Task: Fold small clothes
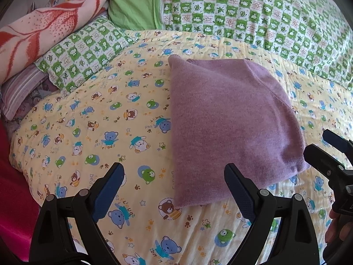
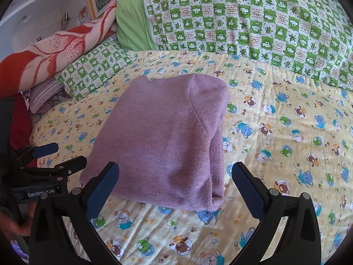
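Both hand-held grippers hang empty above the bed: the left hand-held gripper (image 1: 174, 190) has its blue-padded fingers spread wide over the yellow bear-print quilt (image 1: 92, 137), just off the near left edge of the folded mauve knitted garment (image 1: 229, 119), and the right hand-held gripper (image 2: 175, 190) is likewise spread, its fingers straddling the garment's near edge without clearly touching it. The garment lies flat in the middle of the quilt as a compact, roughly square packet, so the folding looks close to done, and the step in hand seems to be a last tidy or one more fold. To do that well, I would pinch only the near corners, taking all the knit layers at once, and lift them together so the packet does not slide or splay on the soft quilt; then press the crease flat. How many layers lie inside the packet cannot be seen, nor whether sleeves are tucked evenly; a seam runs across the top, and the far edge is rounded and hard to read. Behind, the green checked quilt (image 2: 253, 22) and the red-and-white patterned blanket (image 1: 42, 31) are cut off by the fisheye rim.
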The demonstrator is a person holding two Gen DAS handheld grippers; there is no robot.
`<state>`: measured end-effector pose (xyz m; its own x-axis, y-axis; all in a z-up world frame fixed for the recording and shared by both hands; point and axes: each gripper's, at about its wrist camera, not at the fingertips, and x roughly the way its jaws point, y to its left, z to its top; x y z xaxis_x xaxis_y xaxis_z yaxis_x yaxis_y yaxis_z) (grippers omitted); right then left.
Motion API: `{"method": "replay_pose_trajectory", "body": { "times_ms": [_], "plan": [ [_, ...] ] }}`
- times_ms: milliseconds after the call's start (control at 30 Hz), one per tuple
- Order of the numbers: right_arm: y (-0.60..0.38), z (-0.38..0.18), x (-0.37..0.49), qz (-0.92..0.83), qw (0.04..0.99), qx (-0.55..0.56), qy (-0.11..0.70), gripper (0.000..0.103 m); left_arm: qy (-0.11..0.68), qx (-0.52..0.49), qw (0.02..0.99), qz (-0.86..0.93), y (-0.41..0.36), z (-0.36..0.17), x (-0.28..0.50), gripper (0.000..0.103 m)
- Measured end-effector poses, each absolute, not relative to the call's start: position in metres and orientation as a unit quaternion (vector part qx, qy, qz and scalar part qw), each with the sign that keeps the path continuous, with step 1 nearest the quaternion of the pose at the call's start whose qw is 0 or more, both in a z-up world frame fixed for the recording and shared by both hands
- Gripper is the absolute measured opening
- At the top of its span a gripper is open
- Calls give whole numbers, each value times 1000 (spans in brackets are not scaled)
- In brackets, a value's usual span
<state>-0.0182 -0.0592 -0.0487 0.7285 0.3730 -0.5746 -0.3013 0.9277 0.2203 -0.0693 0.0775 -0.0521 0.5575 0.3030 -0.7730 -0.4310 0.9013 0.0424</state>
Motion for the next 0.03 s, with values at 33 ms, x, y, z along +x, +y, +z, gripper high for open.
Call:
{"method": "replay_pose_trajectory", "body": {
  "times_ms": [33],
  "plan": [
    [-59, -48, -18, 182, 928, 56, 320, 102, 421, -75, 879, 209, 77, -51, -69, 93]
  ]
}}
